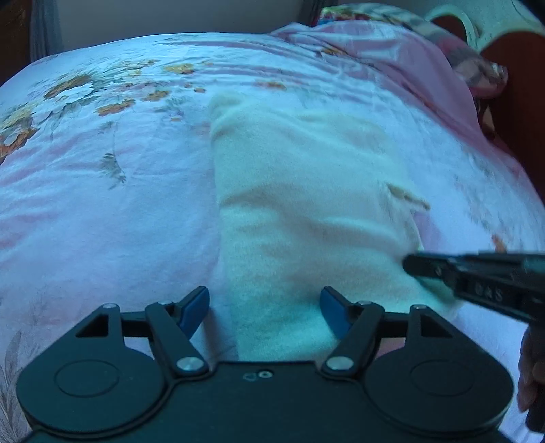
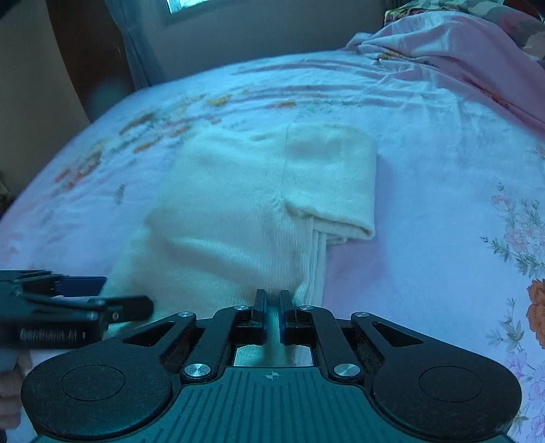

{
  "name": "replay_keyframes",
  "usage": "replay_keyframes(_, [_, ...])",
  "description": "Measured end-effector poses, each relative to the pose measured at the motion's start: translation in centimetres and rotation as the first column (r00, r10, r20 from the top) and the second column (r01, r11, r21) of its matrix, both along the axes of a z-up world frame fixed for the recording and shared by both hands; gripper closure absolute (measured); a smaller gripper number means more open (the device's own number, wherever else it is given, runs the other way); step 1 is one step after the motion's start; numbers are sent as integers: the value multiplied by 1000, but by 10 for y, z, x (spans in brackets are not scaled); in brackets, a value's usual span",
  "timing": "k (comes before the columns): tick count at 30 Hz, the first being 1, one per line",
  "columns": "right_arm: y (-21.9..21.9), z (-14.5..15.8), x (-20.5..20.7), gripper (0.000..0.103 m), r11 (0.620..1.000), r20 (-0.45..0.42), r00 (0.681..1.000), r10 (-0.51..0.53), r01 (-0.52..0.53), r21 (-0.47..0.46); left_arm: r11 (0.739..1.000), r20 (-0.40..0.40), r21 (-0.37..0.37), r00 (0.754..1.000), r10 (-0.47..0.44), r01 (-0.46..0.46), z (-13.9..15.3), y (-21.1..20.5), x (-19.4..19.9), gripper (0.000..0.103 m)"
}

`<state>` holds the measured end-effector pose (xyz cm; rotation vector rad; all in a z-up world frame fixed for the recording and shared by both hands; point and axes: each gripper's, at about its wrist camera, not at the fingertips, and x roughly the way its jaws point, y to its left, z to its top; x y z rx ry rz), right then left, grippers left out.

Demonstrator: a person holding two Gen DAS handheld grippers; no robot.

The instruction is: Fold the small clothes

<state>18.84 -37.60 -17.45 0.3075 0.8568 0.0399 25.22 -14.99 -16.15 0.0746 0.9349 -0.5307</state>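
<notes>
The cream knit garment [image 2: 238,204] lies partly folded on the bed [image 2: 425,163], one sleeve laid across its body. The right gripper [image 2: 271,313] has its jaws pinched on the near hem. The left gripper [image 1: 264,310] hovers with jaws wide, straddling the near edge without pressing it. Judged step: securing both near corners; next, the left must close before any lift and fold away. Floral sheet wrinkled; crumpled pink bedding [image 2: 460,51] behind, window [image 2: 190,5] beyond.
</notes>
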Motion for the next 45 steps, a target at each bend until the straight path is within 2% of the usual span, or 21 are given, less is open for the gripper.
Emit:
replay_keyframes(2, [-9,7,-1,95,998,20,1000,-22,21,52,999,6,-23,999,37,-37,7,4,8,29])
replay_keyframes(4, [-23,13,1,64,992,34,998,-59,54,114,995,-12,-69,998,67,-68,13,8,19,26])
replay_keyframes(5, [-29,15,3,34,988,38,996,-86,80,129,993,-20,-79,996,82,-84,15,8,26,25])
replay_keyframes(6, [-35,18,5,28,985,45,993,-111,104,136,992,-23,-83,996,91,-93,15,7,32,25])
replay_keyframes(9, [-47,14,13,28,975,22,991,-135,129,183,991,-49,-73,993,108,-111,8,2,51,25])
replay_keyframes(13, [-66,-7,25,28,929,-39,984,-173,176,324,982,-161,-150,983,86,-110,-10,0,72,44])
replay_keyframes(17, [-77,-20,42,29,889,-37,981,-190,188,417,972,-196,-210,979,62,-104,-19,-4,82,45])
replay_keyframes(23, [-82,-34,70,31,849,-16,975,-222,202,488,970,-195,-223,979,51,-95,-24,-11,89,46])
replay_keyframes(24, [-80,-35,75,50,856,-17,975,-222,203,475,971,-188,-218,981,53,-94,-23,-12,89,47])
replay_keyframes(25, [-78,-36,79,59,865,-23,976,-217,203,459,974,-178,-208,983,54,-91,-23,-14,88,51])
replay_keyframes(27, [-74,-37,82,67,870,-17,978,-206,191,455,978,-160,-190,985,58,-89,-21,-16,85,57])
replay_keyframes(30, [-64,-30,79,72,909,21,983,-182,160,385,982,-132,-173,990,57,-79,-15,-18,80,66])
replay_keyframes(32, [-59,-24,77,74,922,41,984,-174,148,357,984,-109,-164,993,56,-73,-10,-19,76,70])
replay_keyframes(38, [-46,-1,71,75,933,126,979,-160,108,343,987,-27,-153,999,47,-51,9,-16,64,76])
replay_keyframes(45, [-19,34,72,75,941,205,972,-117,42,336,984,51,-168,996,73,-64,43,7,55,76])
